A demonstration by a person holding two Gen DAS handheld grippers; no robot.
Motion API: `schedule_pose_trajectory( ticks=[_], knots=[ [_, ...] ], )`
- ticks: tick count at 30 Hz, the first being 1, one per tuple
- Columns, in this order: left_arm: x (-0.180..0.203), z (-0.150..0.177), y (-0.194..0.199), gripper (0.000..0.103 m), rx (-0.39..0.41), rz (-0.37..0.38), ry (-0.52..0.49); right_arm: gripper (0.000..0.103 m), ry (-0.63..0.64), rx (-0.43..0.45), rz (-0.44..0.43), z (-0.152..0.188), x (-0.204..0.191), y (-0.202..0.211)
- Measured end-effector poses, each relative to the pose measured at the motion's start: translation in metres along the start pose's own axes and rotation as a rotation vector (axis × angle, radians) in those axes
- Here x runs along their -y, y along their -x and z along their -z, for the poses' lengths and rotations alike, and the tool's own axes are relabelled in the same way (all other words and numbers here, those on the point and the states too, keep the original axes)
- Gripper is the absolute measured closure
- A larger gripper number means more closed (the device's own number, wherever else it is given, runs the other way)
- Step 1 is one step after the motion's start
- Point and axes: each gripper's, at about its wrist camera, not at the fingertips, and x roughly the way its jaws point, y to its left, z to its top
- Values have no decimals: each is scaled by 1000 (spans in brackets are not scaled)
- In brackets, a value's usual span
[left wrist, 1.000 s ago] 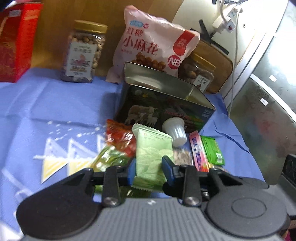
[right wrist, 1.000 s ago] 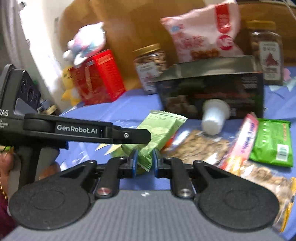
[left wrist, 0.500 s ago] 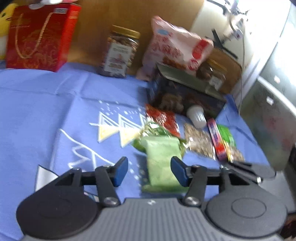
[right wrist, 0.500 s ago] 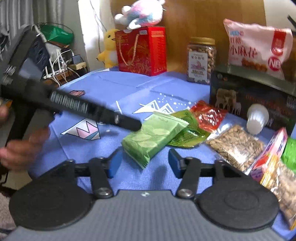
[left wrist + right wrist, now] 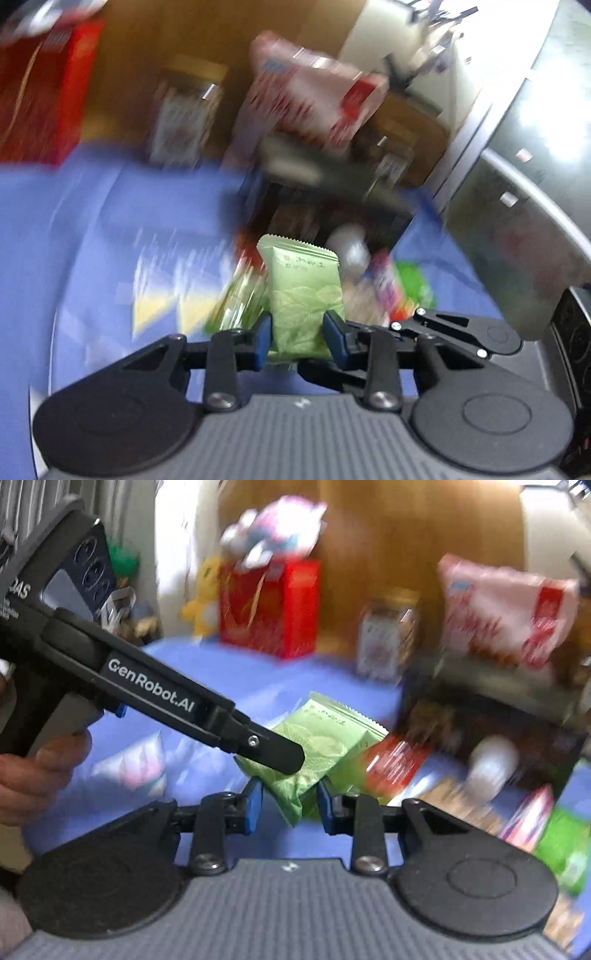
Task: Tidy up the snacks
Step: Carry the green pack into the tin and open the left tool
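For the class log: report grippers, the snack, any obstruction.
Left gripper closing, clamped on pale green foil snack packet. Right gripper closing, packet corner between its jaws, contact unclear. Dark open-topped box behind; nothing blocking.

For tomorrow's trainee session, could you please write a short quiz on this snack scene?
1. True or false: the pale green packet lies inside the dark box.
2. The cloth is: A blue, B red, C white.
3. Which gripper's pads press the packet?
Key: 1 false, it is outside the box. 2 A. 3 The left gripper, jaws closing on it; the right gripper has jaws closing around a corner without pressing.
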Motion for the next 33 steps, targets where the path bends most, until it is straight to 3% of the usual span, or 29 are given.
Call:
schedule_pose_trajectory(
  ticks=[5, 9, 14, 16, 18, 23, 26, 29, 33],
  knots=[
    [32, -59, -36, 71, 79, 4, -120, 68, -48, 129, 127, -32, 47, 0],
    [41, -97, -85, 71, 88, -28, -126, 69, -148, 135, 190, -49, 94, -22],
    [40, -111, -130, 68, 85, -131, -111, 67, -211, 110, 235, -57, 124, -55],
    [41, -110, -142, 64, 76, -197, -135, 56, -191, 106, 256, -57, 127, -63],
    [39, -110, -139, 64, 88, -220, -144, 55, -183, 115, 279, -57, 130, -61],
    [25, -87, -81, 59, 185, -134, -82, 56, -321, 208, 239, -42, 144, 2],
    [14, -64, -67, 59, 143, -133, -50, 56, -371, 145, 231, -21, 141, 15],
    [5, -38, -71, 59, 45, -159, -11, 56, -313, 66, 267, -10, 126, 3],
    [-2, -15, -68, 59, -13, -177, 20, 56, -256, -39, 296, -5, 113, -23]
  ],
)
